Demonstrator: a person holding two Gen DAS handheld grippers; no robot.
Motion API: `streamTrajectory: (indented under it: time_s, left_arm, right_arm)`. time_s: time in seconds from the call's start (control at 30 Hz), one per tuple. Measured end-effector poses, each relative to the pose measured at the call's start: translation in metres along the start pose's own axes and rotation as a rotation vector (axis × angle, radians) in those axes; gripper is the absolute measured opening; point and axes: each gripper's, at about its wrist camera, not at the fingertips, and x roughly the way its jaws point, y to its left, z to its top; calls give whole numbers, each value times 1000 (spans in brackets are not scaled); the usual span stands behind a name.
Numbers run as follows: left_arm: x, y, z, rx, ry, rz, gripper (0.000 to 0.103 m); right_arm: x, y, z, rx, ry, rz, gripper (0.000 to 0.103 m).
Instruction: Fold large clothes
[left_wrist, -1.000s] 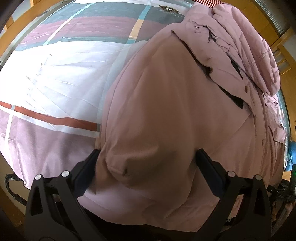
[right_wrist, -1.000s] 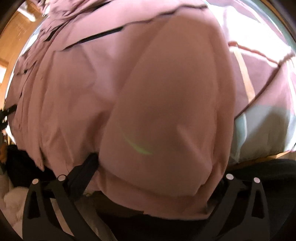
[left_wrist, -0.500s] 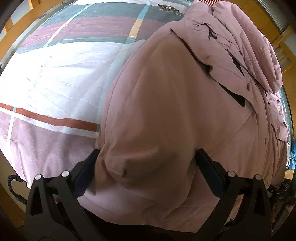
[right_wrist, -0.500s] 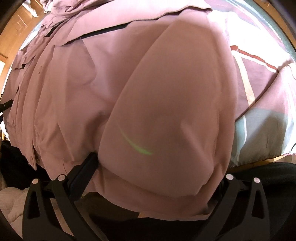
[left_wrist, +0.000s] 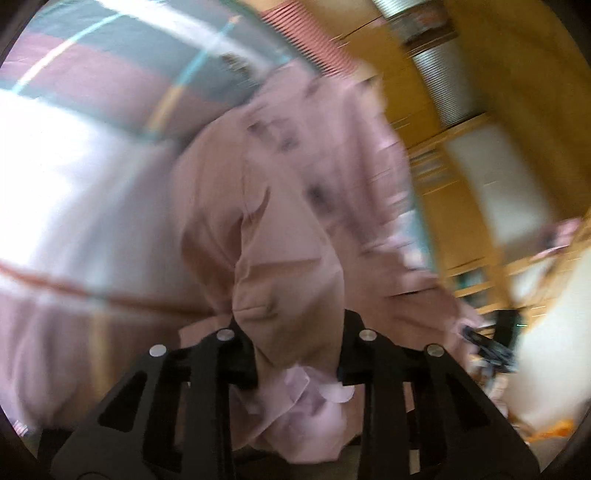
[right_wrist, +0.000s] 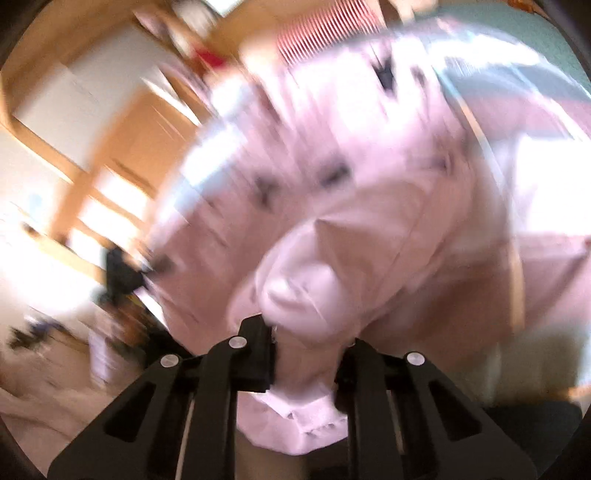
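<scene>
A large dusty-pink jacket lies on a bed, stretched away from both grippers. My left gripper is shut on a bunched fold of the jacket near its near edge. In the right wrist view the same pink jacket fills the middle, with dark zip pulls showing. My right gripper is shut on another bunched fold, with pale lining hanging below the fingers. Both views are blurred by motion.
The bed cover is white, mauve and grey with red and teal stripes. A red-striped pillow lies at the head. Wooden furniture stands to the right of the bed, and wooden shelving shows in the right wrist view.
Both grippers have closed from wide open onto folds of the jacket. Both have lifted and swung, so the room beyond the bed has come into view.
</scene>
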Motion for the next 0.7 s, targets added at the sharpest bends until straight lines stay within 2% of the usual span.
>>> streamTrajectory:
  time_s: [0.07,0.1,0.2,0.23,0.27,0.33,0.37,0.43,0.5,0.57,0.63,0.7]
  left_arm:
    - [-2,-7,25,-5,-36,-104,28]
    - [-2,-11,47,-16,-70,-166,28]
    - [6,-10,103,-83,-154,-262,30]
    - [12,-5,127,-122,-193,-279,36]
    - [16,0,142,-150,-228,-306,49]
    - [15,1,159,-103,-316,-352,55]
    - [14,-3,160,-69,-354,-306,66]
    - [13,-17,157,56,-398,-124,73]
    - [33,-26,155,164,-329,17,73]
    - [55,-24,154,141,-276,-10,72]
    - [85,-29,147,126,-185,-66,72]
    - [122,-48,137,243,-113,58,72]
  right_arm:
    - [-7,5,33,9,-82,42,13]
    - [-14,2,58,16,-134,53,13]
    - [-30,-29,131,114,-287,70,11]
    - [-29,-42,156,159,-333,72,11]
    - [-23,-55,184,195,-371,50,10]
    - [2,-90,227,262,-397,-37,10]
    - [13,-104,239,304,-399,-69,10]
    - [54,-153,263,442,-382,-149,10]
    - [85,-181,269,486,-359,-233,10]
    - [122,-207,269,521,-351,-313,10]
    - [141,-222,261,570,-362,-307,10]
    - [150,-233,255,622,-362,-280,10]
